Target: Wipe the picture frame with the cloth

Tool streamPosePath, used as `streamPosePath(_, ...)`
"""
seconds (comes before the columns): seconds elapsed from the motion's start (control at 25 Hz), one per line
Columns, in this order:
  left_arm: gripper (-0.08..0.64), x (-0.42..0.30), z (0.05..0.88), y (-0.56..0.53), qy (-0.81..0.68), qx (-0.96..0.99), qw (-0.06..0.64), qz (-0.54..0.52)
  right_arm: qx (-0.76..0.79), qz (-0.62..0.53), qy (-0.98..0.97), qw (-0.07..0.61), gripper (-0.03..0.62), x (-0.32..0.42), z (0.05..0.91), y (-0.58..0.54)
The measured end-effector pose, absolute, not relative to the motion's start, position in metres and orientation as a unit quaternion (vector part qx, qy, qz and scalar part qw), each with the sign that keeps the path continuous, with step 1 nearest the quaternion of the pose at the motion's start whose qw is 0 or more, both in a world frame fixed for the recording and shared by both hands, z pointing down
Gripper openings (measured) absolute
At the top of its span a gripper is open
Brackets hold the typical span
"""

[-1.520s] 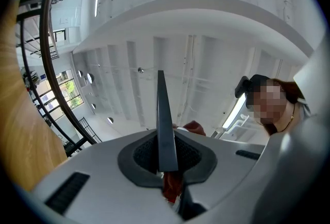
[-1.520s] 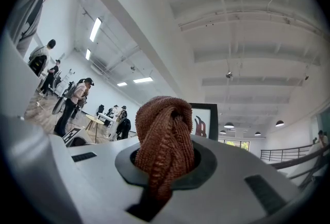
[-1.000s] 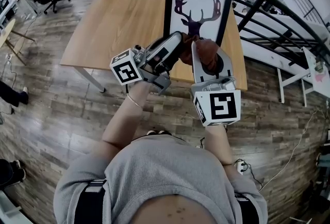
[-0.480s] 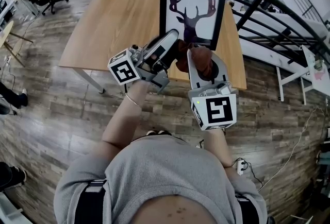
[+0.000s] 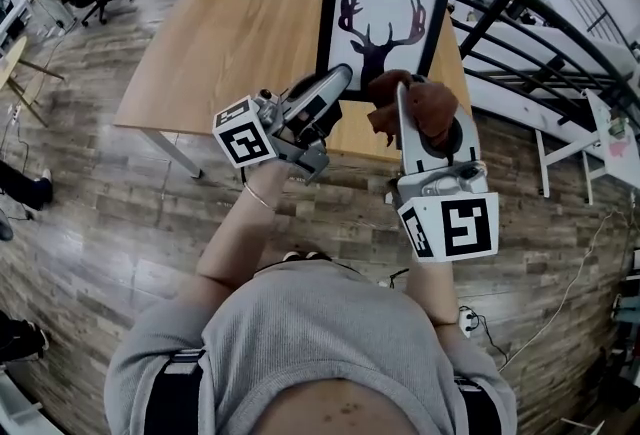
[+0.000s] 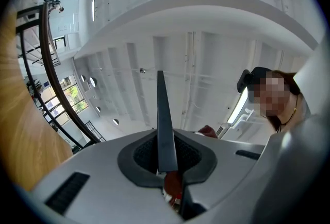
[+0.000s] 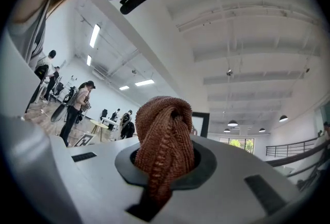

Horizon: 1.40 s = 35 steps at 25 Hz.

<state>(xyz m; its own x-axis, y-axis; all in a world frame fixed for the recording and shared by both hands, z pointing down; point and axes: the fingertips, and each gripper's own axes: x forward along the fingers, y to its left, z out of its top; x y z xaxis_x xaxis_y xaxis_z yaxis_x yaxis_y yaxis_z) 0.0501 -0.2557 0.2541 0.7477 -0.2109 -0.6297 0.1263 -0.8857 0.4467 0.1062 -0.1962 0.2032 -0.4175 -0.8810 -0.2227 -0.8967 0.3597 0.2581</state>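
The picture frame (image 5: 383,23) is held upright over the table (image 5: 230,43), one edge between the fingers of the left gripper (image 5: 338,81). The cloth (image 5: 393,110) is clamped between the fingers of the right gripper (image 5: 428,118), just beside the frame.

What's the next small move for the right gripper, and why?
Probably sweep the right gripper up along the picture frame's right side. Its jaws are shut on the brown cloth, which sits by the frame's lower right corner. The left gripper clamps the frame's lower left and holds it upright. Most of the frame lies above the cloth.
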Motion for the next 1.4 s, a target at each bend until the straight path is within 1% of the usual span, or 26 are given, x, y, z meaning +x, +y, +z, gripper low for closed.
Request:
streamPosePath(0.2, 0.032, 0.045, 0.266, -0.243, -0.016, 0.902, 0.242, -0.356, -0.560, 0.215, 0.797, 0.071, 0.046, 0.135, 0.144, -0.197)
streamPosePath(0.36, 0.032, 0.043, 0.266, -0.239, -0.007, 0.907, 0.243, -0.345, -0.571, 0.255, 0.777, 0.078, 0.046, 0.142, 0.104, -0.211)
streamPosePath(0.52, 0.032, 0.041, 0.260, -0.232, 0.009, 0.912, 0.226, -0.342, -0.579, 0.276, 0.763, 0.079, 0.046, 0.146, 0.088, -0.228)
streamPosePath(0.8, 0.032, 0.035, 0.247, -0.223, 0.032, 0.904, 0.219, -0.365, -0.606, 0.287, 0.741, 0.046, 0.046, 0.152, 0.101, -0.239)
streamPosePath(1.0, 0.032, 0.036, 0.248, -0.223, 0.033, 0.898, 0.233, -0.371, -0.607, 0.298, 0.736, 0.017, 0.045, 0.150, 0.115, -0.242)
streamPosePath(1.4, 0.032, 0.036, 0.248, -0.224, 0.039, 0.894, 0.241, -0.375, -0.605, 0.283, 0.744, 0.010, 0.046, 0.148, 0.140, -0.234)
